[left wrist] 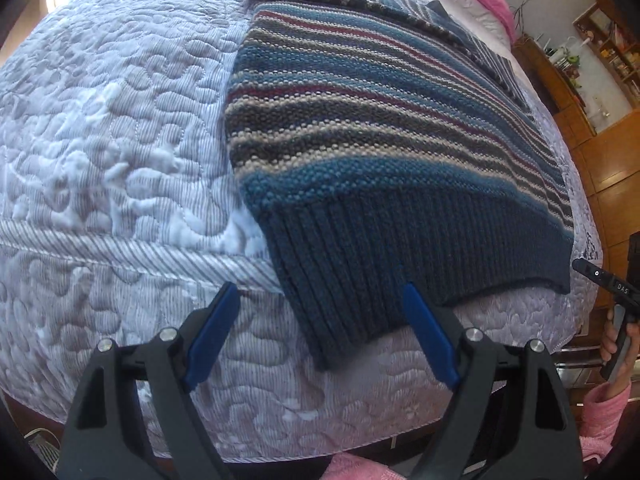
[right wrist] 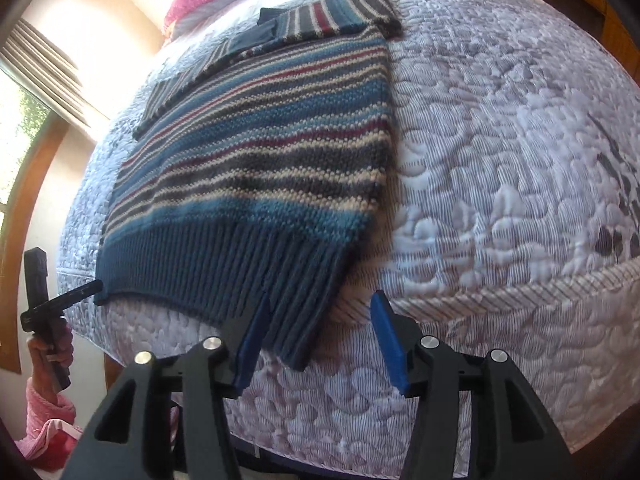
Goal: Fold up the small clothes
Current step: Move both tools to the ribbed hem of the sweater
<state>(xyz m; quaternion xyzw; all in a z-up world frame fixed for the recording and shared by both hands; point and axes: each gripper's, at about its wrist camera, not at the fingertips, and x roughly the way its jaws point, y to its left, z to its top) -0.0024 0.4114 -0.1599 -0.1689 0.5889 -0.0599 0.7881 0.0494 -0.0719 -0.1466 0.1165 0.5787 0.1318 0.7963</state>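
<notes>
Lying flat on quilted bedspread (left wrist: 120,128): one striped knit sweater (left wrist: 360,120), sleeves folded in. Two grippers, left gripper (left wrist: 320,320) and right gripper (right wrist: 316,332), hover at ribbed hem, jaws spread, empty.

Both views are lit by bright daylight, which is seen entering through a window (right wrist: 24,128) at the left edge of the right wrist view, where the wall beside it is washed out by glare. Straight lines are bent strongly toward the dark, vignetted corners by the fisheye lenses. The quilted bed (left wrist: 120,140) is rendered slightly soft, with pale patches overexposed.
</notes>
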